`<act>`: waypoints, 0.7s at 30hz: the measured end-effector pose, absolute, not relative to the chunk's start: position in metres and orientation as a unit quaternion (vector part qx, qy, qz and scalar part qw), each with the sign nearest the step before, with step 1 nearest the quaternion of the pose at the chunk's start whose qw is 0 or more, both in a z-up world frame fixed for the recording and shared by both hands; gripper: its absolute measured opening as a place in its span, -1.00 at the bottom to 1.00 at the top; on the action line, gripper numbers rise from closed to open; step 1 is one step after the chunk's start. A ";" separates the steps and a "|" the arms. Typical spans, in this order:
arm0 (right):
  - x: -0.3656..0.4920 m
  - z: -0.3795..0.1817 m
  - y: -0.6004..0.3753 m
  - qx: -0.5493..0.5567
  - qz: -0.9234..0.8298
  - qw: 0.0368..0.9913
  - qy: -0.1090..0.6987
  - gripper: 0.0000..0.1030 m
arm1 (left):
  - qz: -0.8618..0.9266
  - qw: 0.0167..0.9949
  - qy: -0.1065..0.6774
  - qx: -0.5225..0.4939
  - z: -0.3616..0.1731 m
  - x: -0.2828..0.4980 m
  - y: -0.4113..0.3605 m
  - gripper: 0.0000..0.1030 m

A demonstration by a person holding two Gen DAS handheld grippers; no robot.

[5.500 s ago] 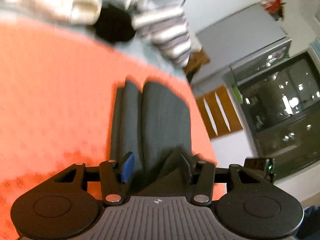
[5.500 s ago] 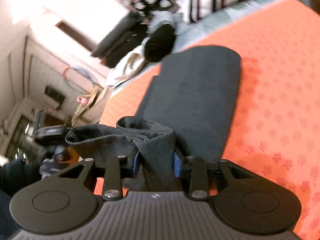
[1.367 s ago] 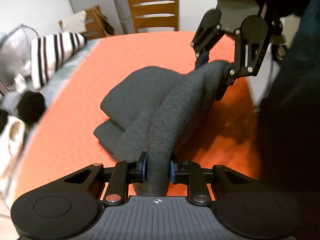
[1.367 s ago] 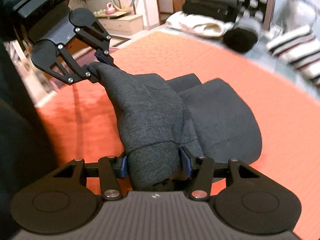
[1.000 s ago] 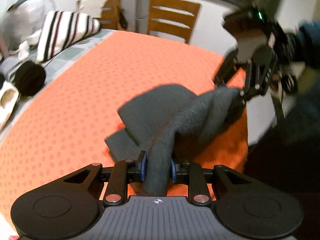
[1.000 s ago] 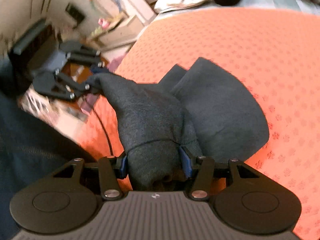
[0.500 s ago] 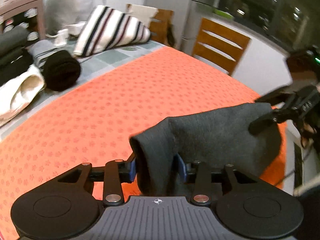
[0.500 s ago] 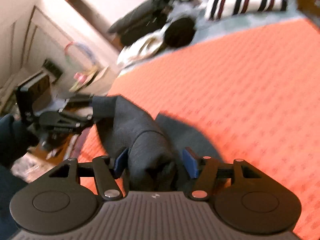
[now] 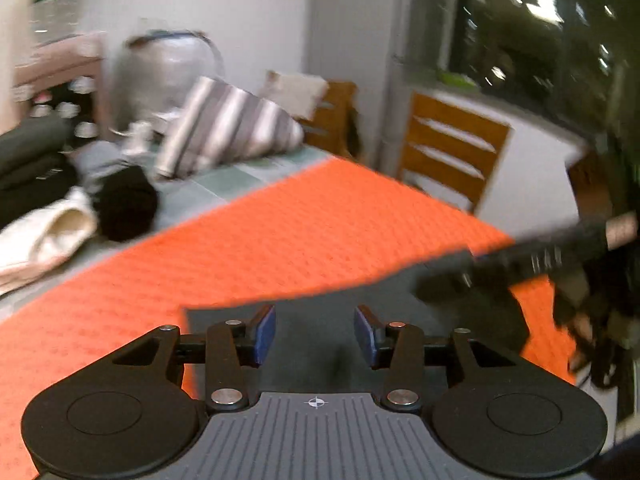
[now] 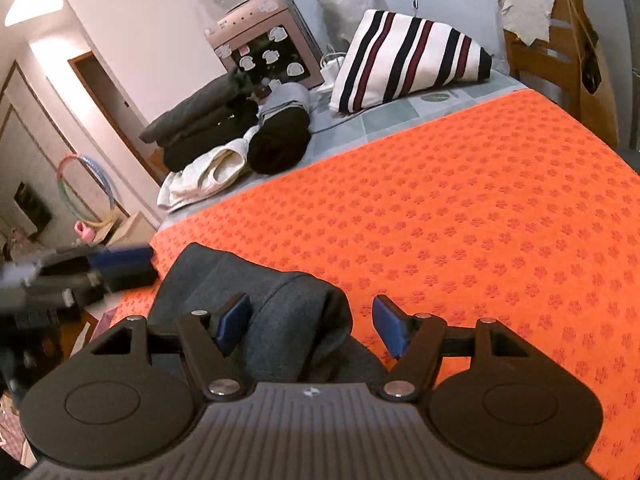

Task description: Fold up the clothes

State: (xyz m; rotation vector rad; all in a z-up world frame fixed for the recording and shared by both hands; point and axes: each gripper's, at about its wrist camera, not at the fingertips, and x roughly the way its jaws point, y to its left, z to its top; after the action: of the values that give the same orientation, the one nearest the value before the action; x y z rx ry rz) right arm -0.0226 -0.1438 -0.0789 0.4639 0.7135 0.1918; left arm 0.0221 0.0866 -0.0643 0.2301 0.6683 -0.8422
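A dark grey folded garment lies at the near edge of the orange patterned cloth. In the left wrist view my left gripper is open above the garment, gripping nothing. The right gripper shows there as a blurred dark shape at the garment's right end. In the right wrist view my right gripper is open, with the garment's bunched fold lying loose between its fingers. The left gripper is blurred at the far left.
Beyond the orange cloth lie a striped bag, a black rolled garment, a cream garment and stacked dark clothes. Wooden chairs stand at the table's far side.
Both grippers have opened and let go of the grey garment, which now lies folded on the cloth. Both have drawn back from it.
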 end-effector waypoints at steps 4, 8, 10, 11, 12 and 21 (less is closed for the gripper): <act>-0.032 -0.057 -0.132 0.183 0.070 0.923 0.331 0.35 | -0.396 0.847 0.334 0.122 -0.082 0.018 0.071 -0.12; -0.045 -0.023 -0.123 0.128 0.043 0.943 0.305 -0.10 | -0.391 0.846 0.343 0.114 -0.081 0.024 0.071 -0.13; -0.049 -0.011 -0.116 0.110 0.059 0.943 0.307 -0.47 | -0.391 0.846 0.342 0.119 -0.081 0.023 0.069 -0.13; -0.049 -0.008 -0.111 0.102 0.071 0.942 0.312 -0.60 | -0.391 0.846 0.342 0.122 -0.080 0.022 0.069 -0.13; -0.049 -0.007 -0.104 0.092 0.080 0.940 0.319 -0.65 | -0.391 0.846 0.342 0.121 -0.080 0.022 0.069 -0.13; -0.049 -0.049 -0.082 0.057 0.062 0.928 0.364 -0.75 | -0.392 0.835 0.359 0.139 -0.093 0.015 0.066 -0.12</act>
State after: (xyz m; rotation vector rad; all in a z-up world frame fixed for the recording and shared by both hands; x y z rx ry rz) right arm -0.0492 -0.0815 -0.0490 0.1161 0.7462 0.1264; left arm 0.0155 0.0659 -0.0926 0.2953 0.7607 -0.8311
